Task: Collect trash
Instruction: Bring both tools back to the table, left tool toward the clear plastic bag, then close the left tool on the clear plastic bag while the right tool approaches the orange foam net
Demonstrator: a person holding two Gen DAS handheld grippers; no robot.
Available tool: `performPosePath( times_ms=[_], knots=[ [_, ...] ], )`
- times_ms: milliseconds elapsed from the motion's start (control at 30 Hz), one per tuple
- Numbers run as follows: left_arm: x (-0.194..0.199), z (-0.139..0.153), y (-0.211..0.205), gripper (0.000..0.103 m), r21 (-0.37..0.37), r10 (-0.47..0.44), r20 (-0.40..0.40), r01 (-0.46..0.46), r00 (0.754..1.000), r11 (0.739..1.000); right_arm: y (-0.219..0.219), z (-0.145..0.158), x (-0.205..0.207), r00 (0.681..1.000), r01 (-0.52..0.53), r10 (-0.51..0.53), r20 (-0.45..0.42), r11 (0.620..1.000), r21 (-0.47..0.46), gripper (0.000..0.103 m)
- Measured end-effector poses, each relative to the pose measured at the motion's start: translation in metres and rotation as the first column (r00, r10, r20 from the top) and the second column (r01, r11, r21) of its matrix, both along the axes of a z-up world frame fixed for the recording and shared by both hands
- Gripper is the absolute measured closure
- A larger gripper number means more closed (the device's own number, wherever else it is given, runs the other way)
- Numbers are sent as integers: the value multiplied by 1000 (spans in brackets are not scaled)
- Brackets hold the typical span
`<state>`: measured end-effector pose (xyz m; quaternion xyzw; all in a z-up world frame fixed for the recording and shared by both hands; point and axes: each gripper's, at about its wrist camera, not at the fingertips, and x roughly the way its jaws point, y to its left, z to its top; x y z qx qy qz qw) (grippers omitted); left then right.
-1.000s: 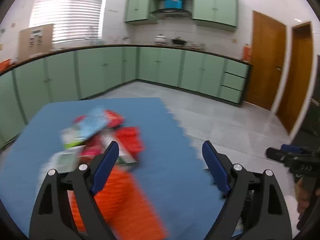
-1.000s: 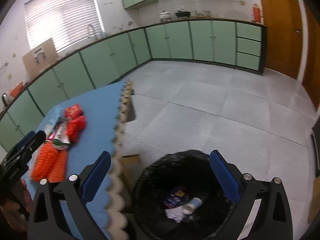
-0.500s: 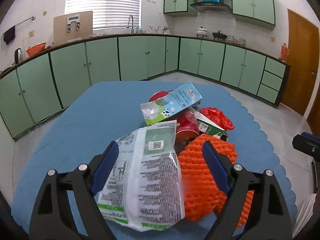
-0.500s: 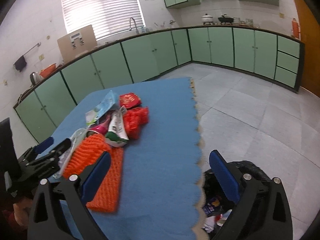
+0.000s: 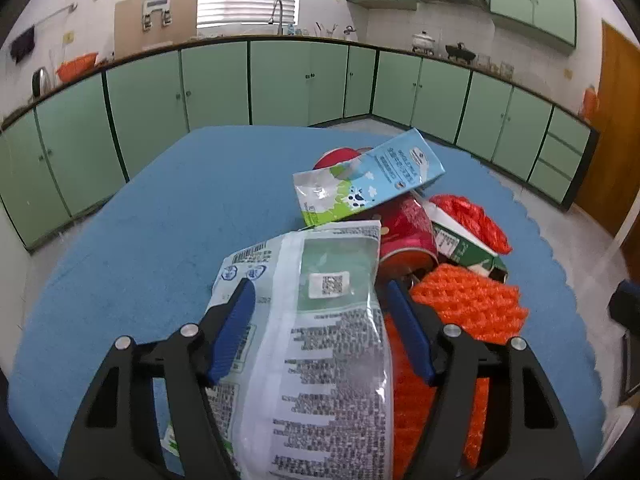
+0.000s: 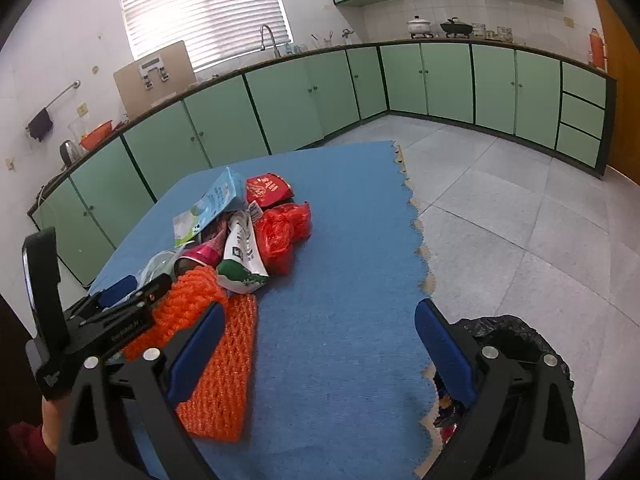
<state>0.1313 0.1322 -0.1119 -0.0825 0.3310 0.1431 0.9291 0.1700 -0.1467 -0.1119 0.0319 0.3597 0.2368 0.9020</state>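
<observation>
A pile of trash lies on the blue mat [image 5: 180,220]. At its front is a white and green plastic bag [image 5: 336,360], lying flat between the fingers of my left gripper [image 5: 320,320]. The jaws are closing and the pads stand at the bag's two edges without squeezing it. Behind it lie a blue milk carton [image 5: 372,180], a red cup [image 5: 404,232], a green and white carton [image 5: 464,248], red plastic [image 5: 472,220] and orange foam netting [image 5: 468,300]. My right gripper [image 6: 316,340] hangs open over bare mat with nothing in it, to the right of the pile [image 6: 248,232].
A bin lined with a black bag [image 6: 516,336] stands on the grey tiled floor just past the mat's scalloped right edge [image 6: 420,240], with some trash inside. Green kitchen cabinets [image 6: 440,80] run along the walls. A hand [image 6: 52,428] holds the left gripper [image 6: 132,292].
Both views swung left, from the floor and bin onto the trash pile. My left gripper came down around the white and green bag and its jaws narrowed. The right jaws stayed wide.
</observation>
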Motion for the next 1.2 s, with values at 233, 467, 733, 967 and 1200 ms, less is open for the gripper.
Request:
performPosePath(
  times_ms=[233,467,733,967,1200],
  knots=[
    [-8,6,8,74,-31,-15,28,15,1000,999,11,-3,-2,999,-35,35,-8,999,-5,16],
    [-23,14,13,97,-20,-20,67,21,998,1000,37,0,-9,994,-113,113,8,993,17,23],
    [-44,17,26,101,-26,1,87,1,996,1000,71,-8,-11,986,-165,165,-1,986,7,27],
    [-59,16,35,103,-19,19,95,-17,995,1000,80,-14,-15,985,-174,174,-13,985,-6,27],
    [-55,19,36,103,-30,9,126,-5,992,1000,91,-18,-15,981,-194,194,-12,980,-35,27]
  ],
)
